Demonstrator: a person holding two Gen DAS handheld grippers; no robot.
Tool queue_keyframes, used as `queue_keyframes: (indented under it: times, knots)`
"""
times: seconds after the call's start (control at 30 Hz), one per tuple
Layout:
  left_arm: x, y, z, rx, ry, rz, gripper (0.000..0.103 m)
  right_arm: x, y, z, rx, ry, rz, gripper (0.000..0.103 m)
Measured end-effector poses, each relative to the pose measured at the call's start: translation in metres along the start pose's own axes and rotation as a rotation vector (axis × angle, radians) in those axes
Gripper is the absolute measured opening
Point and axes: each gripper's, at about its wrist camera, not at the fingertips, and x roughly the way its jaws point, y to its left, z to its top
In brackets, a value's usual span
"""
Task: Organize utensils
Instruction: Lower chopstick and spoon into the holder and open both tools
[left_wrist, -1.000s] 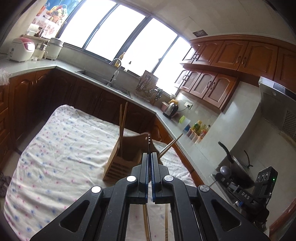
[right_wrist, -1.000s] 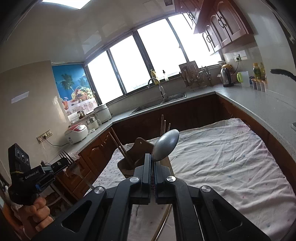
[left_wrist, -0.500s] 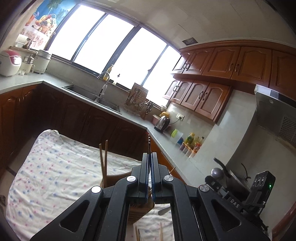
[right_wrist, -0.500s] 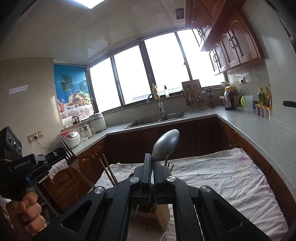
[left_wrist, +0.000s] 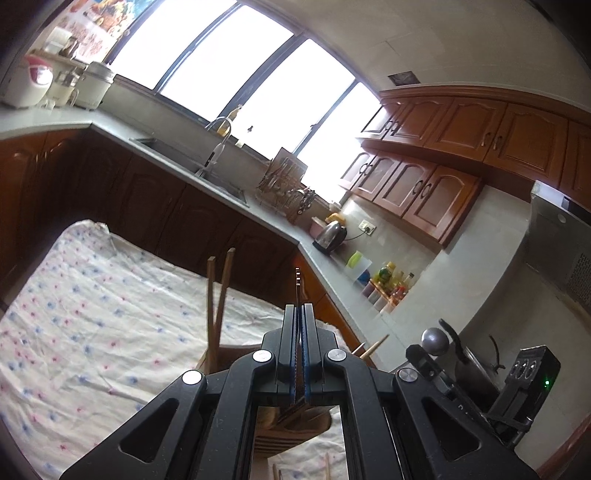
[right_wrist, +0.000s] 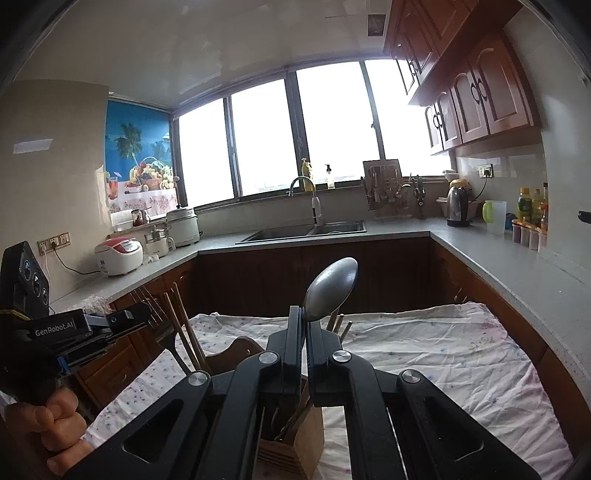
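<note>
Wooden and brown, the utensil holder (right_wrist: 291, 439) is seen on the desk (right_wrist: 461, 369), which is covered by a flowered cloth (left_wrist: 92, 314). Some chopsticks (left_wrist: 218, 295) are already stood in the holder, so part of the sorting looks done. A metal spoon (right_wrist: 328, 291) is pinched between the jaws of the right gripper (right_wrist: 304, 325), with its bowl held up above the holder. A fork (left_wrist: 297, 291) is pinched edge-on between the jaws of the left gripper (left_wrist: 300, 321), and its prongs are pointed up. Both are held just over the holder and are not yet dropped in. More sticks (left_wrist: 327, 465) seem to be left lying on the cloth at the bottom of the left view, though they are hard to make out. So the spoon, the fork and those sticks are judged to be left.
</note>
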Motion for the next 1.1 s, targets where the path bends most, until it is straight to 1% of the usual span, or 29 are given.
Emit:
queue_keyframes:
  times: [0.13,0.3,0.47,0.67,0.77,1.1]
  knots:
    - [0.016,0.019,-0.009,-0.041,0.023,0.019,0.0,0.011,0.008,-0.012,-0.017,0.028,0.01,0.002]
    - [0.024,0.03,-0.015,-0.072,0.041,0.029,0.001,0.021,0.014,-0.03,-0.025,0.078,0.023,0.002]
    - [0.022,0.035,-0.022,-0.078,0.055,0.04,0.002,0.031,0.01,-0.045,0.001,0.137,0.037,0.002]
    - [0.024,0.046,-0.03,-0.102,0.089,0.084,0.003,0.041,-0.001,-0.058,0.057,0.204,0.046,0.002]
    - [0.024,0.048,-0.031,-0.116,0.1,0.082,0.004,0.041,-0.002,-0.059,0.068,0.205,0.049,0.002]
    - [0.023,0.043,-0.029,-0.099,0.105,0.096,0.004,0.042,-0.005,-0.057,0.082,0.214,0.054,0.002]
